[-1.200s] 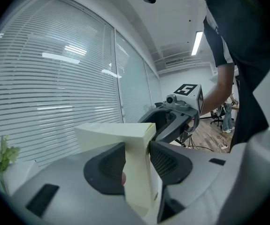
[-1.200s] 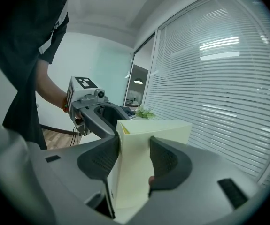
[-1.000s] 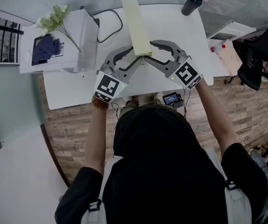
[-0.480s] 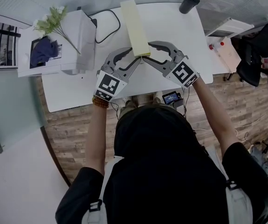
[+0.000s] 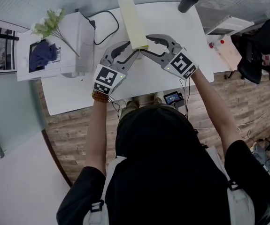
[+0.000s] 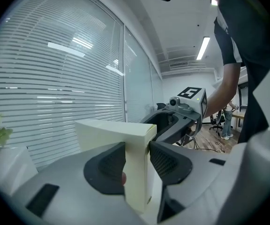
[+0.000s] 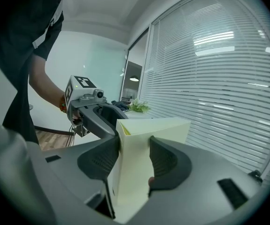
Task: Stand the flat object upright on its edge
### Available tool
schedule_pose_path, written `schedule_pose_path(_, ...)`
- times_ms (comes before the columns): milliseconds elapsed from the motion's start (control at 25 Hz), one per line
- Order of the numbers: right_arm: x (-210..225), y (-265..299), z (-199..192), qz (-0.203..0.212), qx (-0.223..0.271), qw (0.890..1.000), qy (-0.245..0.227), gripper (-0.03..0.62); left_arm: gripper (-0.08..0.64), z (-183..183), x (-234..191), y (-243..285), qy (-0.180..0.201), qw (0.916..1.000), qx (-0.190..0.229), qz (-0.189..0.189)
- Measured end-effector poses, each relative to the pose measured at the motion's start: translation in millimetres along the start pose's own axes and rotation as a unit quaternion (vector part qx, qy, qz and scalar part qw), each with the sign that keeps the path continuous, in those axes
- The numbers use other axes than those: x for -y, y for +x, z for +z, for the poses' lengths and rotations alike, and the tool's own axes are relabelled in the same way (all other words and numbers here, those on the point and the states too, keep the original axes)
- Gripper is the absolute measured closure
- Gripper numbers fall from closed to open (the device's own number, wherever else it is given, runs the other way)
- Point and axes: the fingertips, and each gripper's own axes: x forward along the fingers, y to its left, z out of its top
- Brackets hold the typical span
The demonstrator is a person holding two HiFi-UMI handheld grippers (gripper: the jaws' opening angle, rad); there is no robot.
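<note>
Both grippers are clamped on the near end of the box (image 5: 131, 17), a long, pale yellow carton that runs away from the person over the middle of the white table (image 5: 177, 29). The left gripper (image 5: 132, 49) comes in from the left and the right gripper (image 5: 145, 43) from the right, so their tips nearly meet at that end. In the left gripper view, the pads (image 6: 109, 165) press on the carton's two broad faces. The right gripper view shows the same hold, with the box (image 7: 160, 125) tall and narrow between the jaws. It seems to stand on its long edge, though I cannot tell whether that edge touches the table. Flowers (image 5: 50, 21) lie on a white unit at the left.
</note>
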Motion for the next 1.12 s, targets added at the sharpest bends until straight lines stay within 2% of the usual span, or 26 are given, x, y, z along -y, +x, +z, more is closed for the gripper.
schedule_pose_path(280,11,6,-1,-0.008,0.005,1.000,0.005,0.397,0.394,1,-12,7,-0.018,0.9998,0.009,0.002)
schedule_pose_path(520,11,3,-2,-0.002,-0.001,1.000,0.008,0.391,0.377,-3,-10,7,0.009,0.9998,-0.010,0.014)
schedule_pose_path(640,12,0,-3,-0.010,0.002,1.000,0.020,0.379,0.373,-1,-8,4,0.005,0.9998,-0.002,0.018)
schedule_pose_path(800,14,-10,-1,-0.039,0.015,0.999,0.027,0.379,0.385,16,-14,-8,-0.011,0.9981,0.043,0.042)
schedule_pose_path(920,16,-25,6,-0.064,0.038,0.996,0.049,0.379,0.399,26,-15,-21,-0.005,0.9963,0.061,0.061)
schedule_pose_path(1120,18,-51,9,-0.154,0.060,0.985,0.052,0.393,0.403,31,-7,-43,-0.001,0.9899,0.094,0.105)
